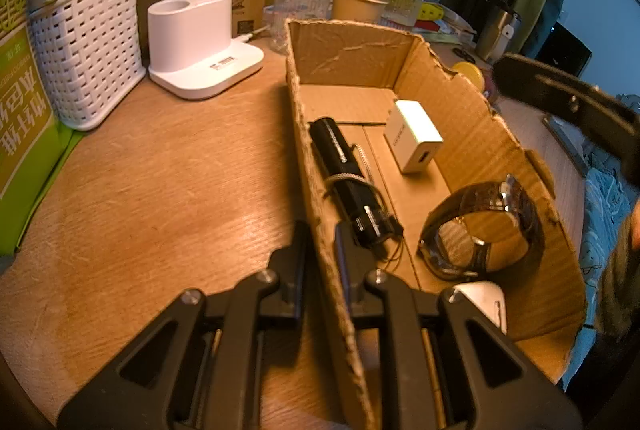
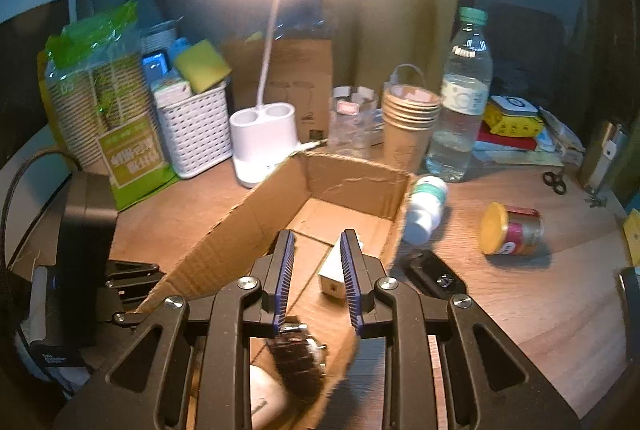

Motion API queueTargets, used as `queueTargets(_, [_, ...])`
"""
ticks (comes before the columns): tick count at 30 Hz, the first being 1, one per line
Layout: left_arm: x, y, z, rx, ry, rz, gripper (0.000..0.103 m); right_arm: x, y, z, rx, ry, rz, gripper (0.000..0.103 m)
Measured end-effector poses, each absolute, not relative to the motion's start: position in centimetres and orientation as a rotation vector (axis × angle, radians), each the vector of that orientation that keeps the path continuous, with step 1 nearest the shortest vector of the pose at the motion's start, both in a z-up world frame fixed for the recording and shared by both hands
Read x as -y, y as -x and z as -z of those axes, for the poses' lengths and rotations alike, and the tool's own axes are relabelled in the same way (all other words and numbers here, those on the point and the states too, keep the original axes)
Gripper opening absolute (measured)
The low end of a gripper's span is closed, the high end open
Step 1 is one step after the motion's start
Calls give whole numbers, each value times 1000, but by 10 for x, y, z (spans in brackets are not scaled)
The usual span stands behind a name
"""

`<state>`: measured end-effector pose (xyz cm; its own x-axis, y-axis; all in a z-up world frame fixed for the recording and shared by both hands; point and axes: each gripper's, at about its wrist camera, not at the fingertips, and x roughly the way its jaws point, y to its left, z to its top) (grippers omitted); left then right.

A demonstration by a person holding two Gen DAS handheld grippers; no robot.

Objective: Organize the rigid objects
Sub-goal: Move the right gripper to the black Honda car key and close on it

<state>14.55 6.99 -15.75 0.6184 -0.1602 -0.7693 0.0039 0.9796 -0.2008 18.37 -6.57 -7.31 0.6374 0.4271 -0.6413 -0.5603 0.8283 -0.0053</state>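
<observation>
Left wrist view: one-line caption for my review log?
Left gripper clamps the box wall; torch, charger and watch lie inside.

A wooden desk (image 2: 520, 302) carries a cardboard box (image 2: 224, 230) at centre, a white basket (image 2: 196, 134) and lamp base (image 2: 260, 138) toward eleven o'clock, and a yellow-lidded jar (image 2: 512, 229) lying toward three.
</observation>
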Motion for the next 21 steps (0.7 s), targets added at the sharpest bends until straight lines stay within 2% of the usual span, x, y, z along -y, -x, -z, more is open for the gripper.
queueTargets(9, [-70, -146, 158, -901, 187, 95, 14, 88, -192, 71, -663, 192, -497, 26])
queueTargets(12, [-70, -145, 157, -901, 187, 95, 14, 94, -196, 71, -659, 198, -460, 35])
queueTargets(21, [-70, -145, 157, -901, 186, 95, 14, 118, -214, 84, -683, 186, -372, 36])
